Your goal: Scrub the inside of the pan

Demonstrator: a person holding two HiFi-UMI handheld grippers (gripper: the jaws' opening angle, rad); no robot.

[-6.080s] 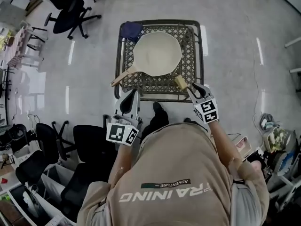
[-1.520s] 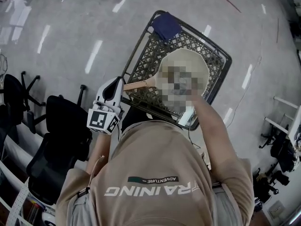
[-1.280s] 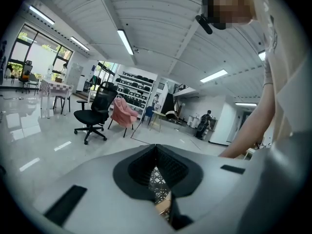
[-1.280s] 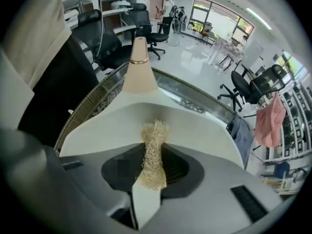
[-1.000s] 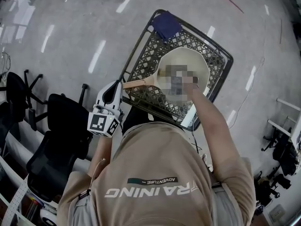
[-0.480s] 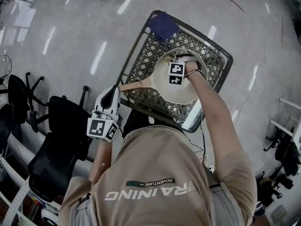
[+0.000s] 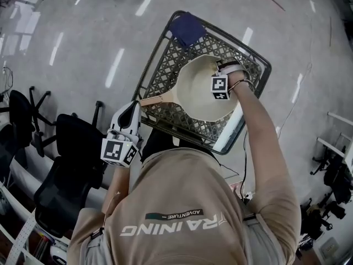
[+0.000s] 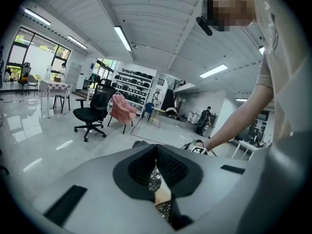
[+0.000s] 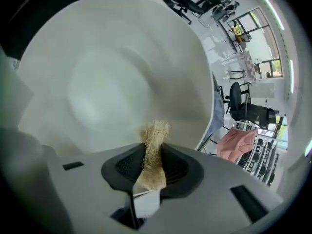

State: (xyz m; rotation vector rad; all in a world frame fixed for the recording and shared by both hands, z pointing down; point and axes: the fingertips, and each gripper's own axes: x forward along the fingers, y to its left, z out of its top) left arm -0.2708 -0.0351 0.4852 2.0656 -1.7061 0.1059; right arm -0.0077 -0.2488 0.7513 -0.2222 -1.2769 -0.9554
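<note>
A cream pan [image 7: 193, 93] with a wooden handle [image 7: 159, 99] lies on a black lattice table [image 7: 165, 59]. My right gripper [image 7: 216, 79] is inside the pan near its right wall, its marker cube facing up. It is shut on a tan fibrous scrubber [image 9: 153, 152], whose frayed end sticks out past the pads toward the pan's inside [image 9: 107, 77]. My left gripper [image 7: 132, 108] is at the table's near left edge, jaws shut. The handle's end lies just past its tips; whether they touch it I cannot tell.
A dark blue cloth [image 7: 186, 27] lies on the table's far corner. Black office chairs [image 7: 66, 164] stand on the floor to my left. A cable [image 7: 287, 115] runs over the floor at the right. The table has a raised metal rim [image 7: 231, 131].
My right gripper has slid with the scrubber from the pan's middle toward its right side. The left gripper has stayed by the handle's end.
</note>
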